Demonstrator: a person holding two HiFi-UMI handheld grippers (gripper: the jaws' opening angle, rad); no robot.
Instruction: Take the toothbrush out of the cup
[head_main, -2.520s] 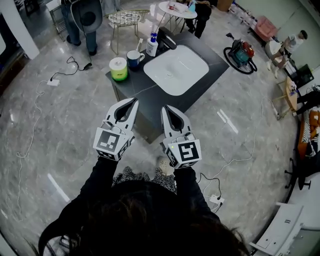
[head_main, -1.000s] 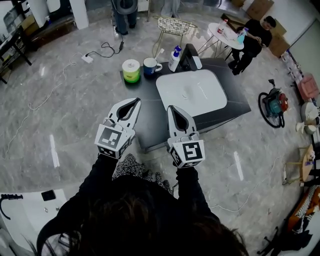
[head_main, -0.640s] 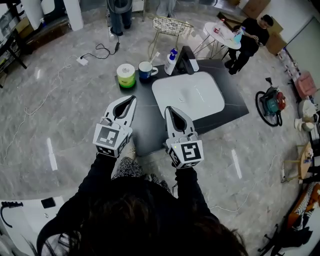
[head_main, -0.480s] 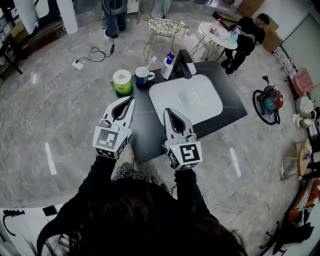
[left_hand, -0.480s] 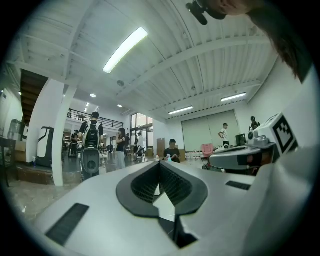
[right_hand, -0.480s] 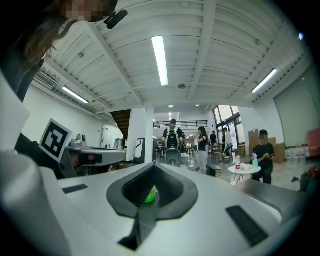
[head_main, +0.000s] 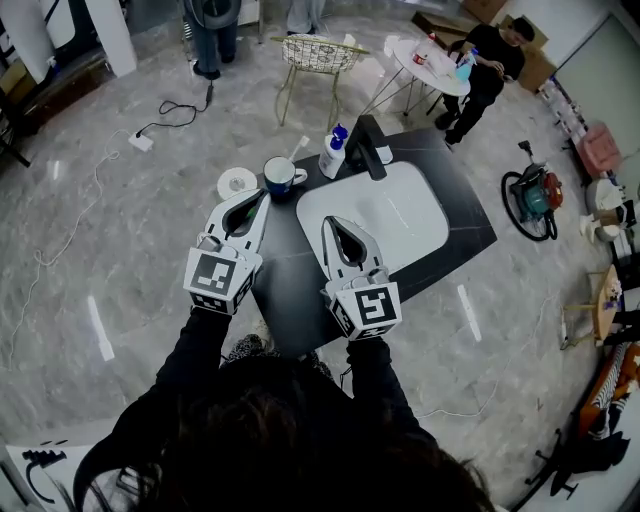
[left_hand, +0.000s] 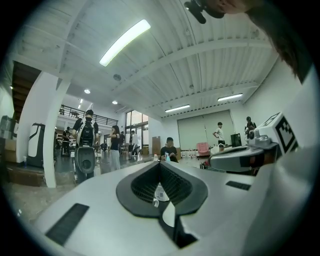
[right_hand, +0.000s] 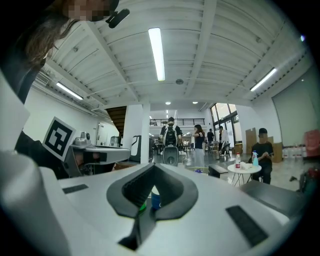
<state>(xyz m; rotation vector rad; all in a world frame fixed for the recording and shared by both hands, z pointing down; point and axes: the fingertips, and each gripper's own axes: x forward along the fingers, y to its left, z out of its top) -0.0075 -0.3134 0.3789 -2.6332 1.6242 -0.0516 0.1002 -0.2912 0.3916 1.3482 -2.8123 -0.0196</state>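
Observation:
A dark blue cup (head_main: 277, 178) stands at the far left end of the dark counter (head_main: 290, 272). A white toothbrush (head_main: 298, 147) leans out of it to the right. My left gripper (head_main: 262, 195) is shut and holds nothing; in the head view its tips lie just short of the cup. My right gripper (head_main: 330, 222) is also shut and holds nothing, over the near edge of the white sink basin (head_main: 390, 215). In the right gripper view the blue cup (right_hand: 155, 199) shows through the gap behind the closed tips (right_hand: 151, 165). The left gripper (left_hand: 160, 163) shows its jaws pressed together.
A white and green canister (head_main: 236, 184) stands left of the cup. A soap bottle (head_main: 331, 154) and a black faucet (head_main: 367, 146) stand behind the basin. Beyond are a wire chair (head_main: 315, 52), a round table (head_main: 428, 55) with a seated person (head_main: 488, 52), floor cables and a vacuum (head_main: 532, 205).
Both grippers have moved forward towards the counter, which now lies nearer and partly under them. The cup now sits close to the left gripper's tips. Both stayed shut.

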